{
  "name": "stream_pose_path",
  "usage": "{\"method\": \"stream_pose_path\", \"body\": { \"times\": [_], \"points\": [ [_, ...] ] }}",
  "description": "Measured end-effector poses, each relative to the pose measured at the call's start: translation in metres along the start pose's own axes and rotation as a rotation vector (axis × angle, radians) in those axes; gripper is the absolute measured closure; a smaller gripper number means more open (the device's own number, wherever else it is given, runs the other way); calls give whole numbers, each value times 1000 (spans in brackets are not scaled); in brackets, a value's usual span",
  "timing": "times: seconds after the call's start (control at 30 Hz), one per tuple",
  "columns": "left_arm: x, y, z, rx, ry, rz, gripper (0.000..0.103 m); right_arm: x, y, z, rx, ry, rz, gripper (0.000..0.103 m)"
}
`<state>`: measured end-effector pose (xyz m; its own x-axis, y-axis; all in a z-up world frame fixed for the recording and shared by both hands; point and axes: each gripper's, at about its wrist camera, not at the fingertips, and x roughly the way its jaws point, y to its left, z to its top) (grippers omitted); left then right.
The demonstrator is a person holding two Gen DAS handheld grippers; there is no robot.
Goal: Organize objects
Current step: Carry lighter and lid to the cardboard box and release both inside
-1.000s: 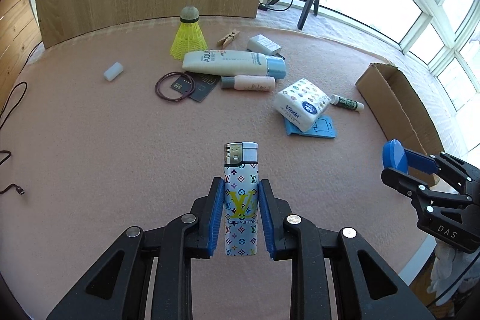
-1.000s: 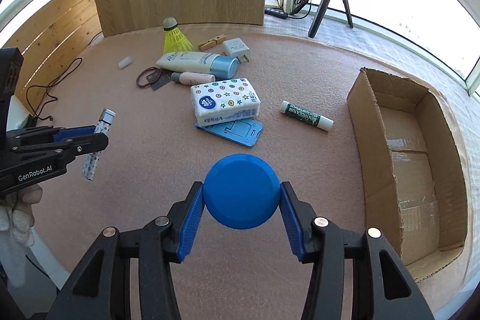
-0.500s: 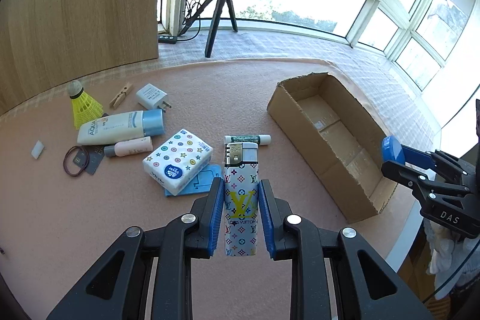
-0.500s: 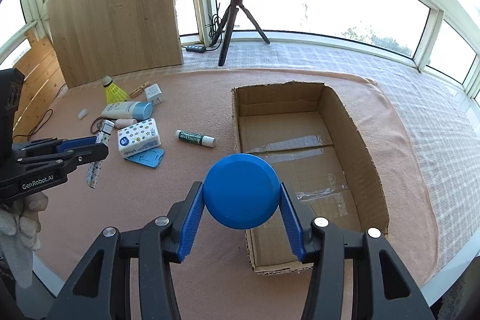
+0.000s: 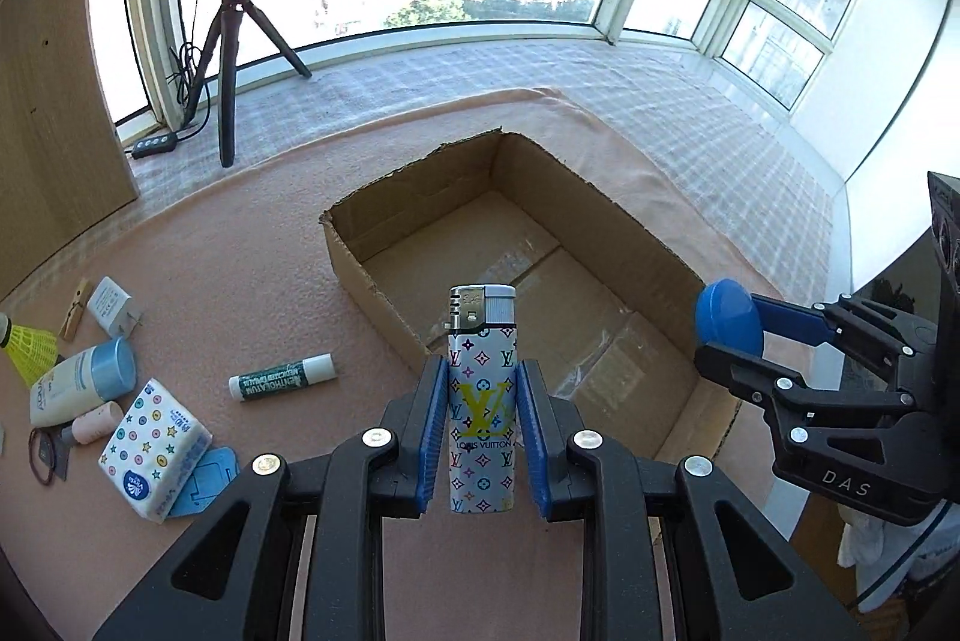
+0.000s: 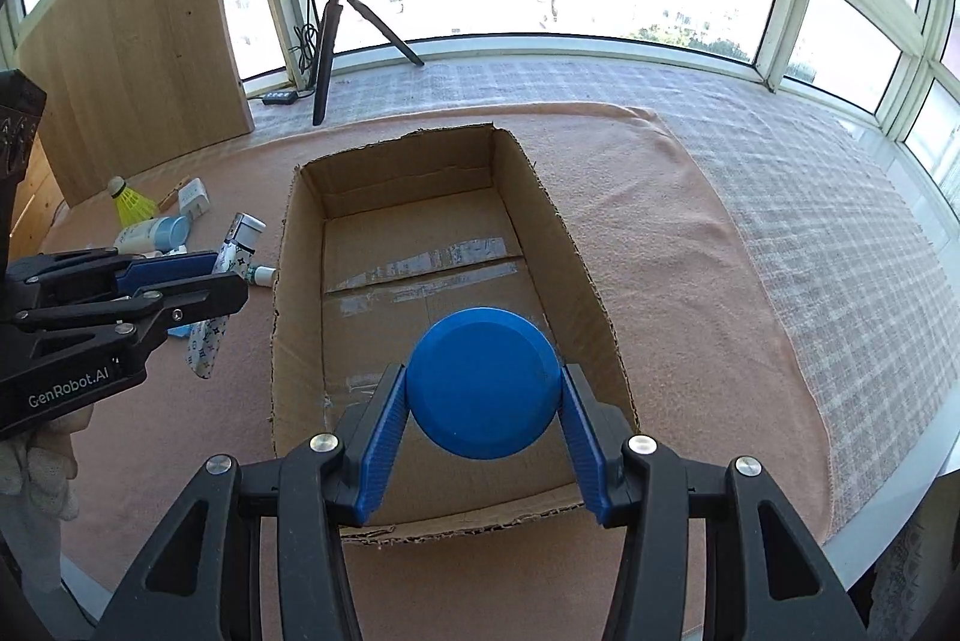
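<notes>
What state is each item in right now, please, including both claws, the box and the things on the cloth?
Left claw: shut on the patterned lighter.
White patterned lighter: held upright, lifted.
Right claw: shut on the blue disc.
Round blue plastic disc: held above the box.
Brown cardboard box: open-topped, nothing inside.
Green lip balm tube: lying flat, capped.
White star-print tissue pack: lying on the cloth.

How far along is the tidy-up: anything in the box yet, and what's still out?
Nothing done: the cardboard box is empty. In hand: left gripper holds the lighter, right gripper the blue disc over the box. Left: tissue pack, lip balm, lotion tube, shuttlecock.
</notes>
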<state>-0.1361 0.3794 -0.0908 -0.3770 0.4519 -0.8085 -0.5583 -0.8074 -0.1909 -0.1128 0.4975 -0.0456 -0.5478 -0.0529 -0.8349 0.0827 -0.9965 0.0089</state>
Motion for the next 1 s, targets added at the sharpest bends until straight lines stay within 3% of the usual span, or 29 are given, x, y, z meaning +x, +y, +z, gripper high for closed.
{"method": "stream_pose_path", "body": {
  "times": [0.53,0.6,0.63,0.67,0.7,0.73,1.0],
  "points": [
    [49,-25,35,62,30,55,78,17,-23,4,35,25,29,57],
    [48,-25,38,57,21,62,66,15,-22,5,29,16,35,55],
    [47,-24,40,53,14,62,42,13,-21,5,22,10,34,47],
    [46,-23,40,51,4,64,26,11,-21,5,19,2,24,41],
    [45,-23,41,48,-5,65,24,9,-20,5,17,-9,13,29],
    [45,-21,42,46,-4,63,24,7,-20,5,14,-17,6,24],
    [43,-20,40,53,-1,65,24,11,-21,4,36,13,-14,24]
  ]
}}
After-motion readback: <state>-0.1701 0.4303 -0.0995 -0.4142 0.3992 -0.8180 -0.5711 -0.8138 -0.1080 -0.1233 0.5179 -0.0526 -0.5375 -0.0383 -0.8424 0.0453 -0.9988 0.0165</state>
